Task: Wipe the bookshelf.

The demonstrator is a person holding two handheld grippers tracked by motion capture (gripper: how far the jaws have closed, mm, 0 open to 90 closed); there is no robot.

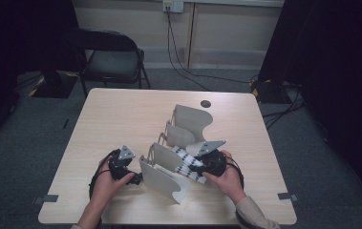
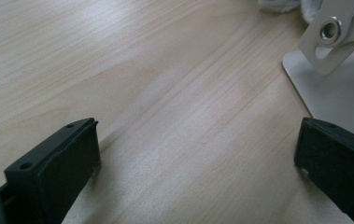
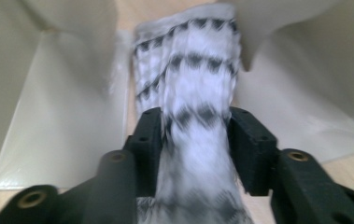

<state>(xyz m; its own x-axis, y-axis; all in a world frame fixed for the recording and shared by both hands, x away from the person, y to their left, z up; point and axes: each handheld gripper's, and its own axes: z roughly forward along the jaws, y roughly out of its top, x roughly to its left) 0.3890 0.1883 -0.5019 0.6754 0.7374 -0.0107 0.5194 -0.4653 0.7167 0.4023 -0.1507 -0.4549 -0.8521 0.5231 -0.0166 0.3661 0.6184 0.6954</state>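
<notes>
A white rack of upright dividers (image 1: 188,121) stands in the middle of the wooden table (image 1: 116,114). A folded white cloth with black zigzag bands (image 1: 184,161) lies in the slot between two near dividers. My right gripper (image 1: 194,167) reaches into that slot from the right. In the right gripper view its jaws (image 3: 193,126) stand apart on either side of the cloth (image 3: 188,70), which fills the gap without being squeezed. My left gripper (image 1: 134,178) rests low beside the nearest divider (image 1: 162,179). Its jaws (image 2: 198,135) are wide open over bare wood, with the rack's base (image 2: 333,93) just to their right.
A dark round hole (image 1: 206,103) sits in the table behind the rack. A folding chair (image 1: 111,57) stands beyond the far edge, with cables (image 1: 183,67) on the floor. Bare tabletop lies left of the rack and along the front edge.
</notes>
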